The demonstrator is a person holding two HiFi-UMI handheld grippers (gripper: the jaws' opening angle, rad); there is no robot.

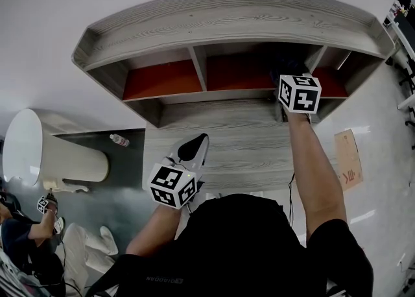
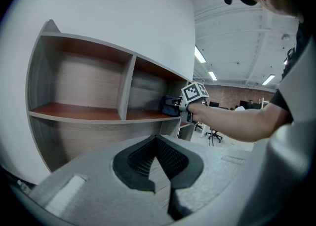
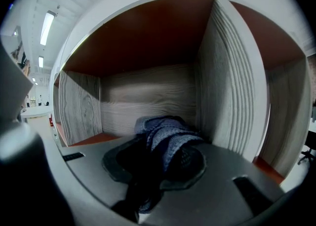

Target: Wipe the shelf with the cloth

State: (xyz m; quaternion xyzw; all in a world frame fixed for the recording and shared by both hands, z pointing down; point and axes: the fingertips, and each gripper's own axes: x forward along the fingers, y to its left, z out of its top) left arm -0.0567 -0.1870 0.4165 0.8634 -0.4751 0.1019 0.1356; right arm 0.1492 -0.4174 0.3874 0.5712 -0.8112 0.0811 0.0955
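Right gripper jaws, nearest the lens in the right gripper view, are clamped on a bunched dark blue cloth. It fills the gap between the pads and bulges forward past the tips. Cloth and gripper sit inside the middle compartment of the grey wood-grain shelf, at its right end, close beside the upright divider. Whether the cloth presses on the red-brown board beneath it or hangs just above it cannot be told. Left gripper, held low and well apart from the shelf, has its jaws together with nothing between them and takes no part.

Step in hand, as judged: wiping the floor of the middle compartment, beginning at its right corner. To do it well, the grip should be firm enough that the wad does not slip out under drag. The protruding fold, not the jaw tips, should bear on the board. The stroke should run from the divider leftward in overlapping passes, back edge first, then front. The corner where the divider meets the back panel calls for a short push inward. With the left and right compartments to cover too, much of the task probably remains.
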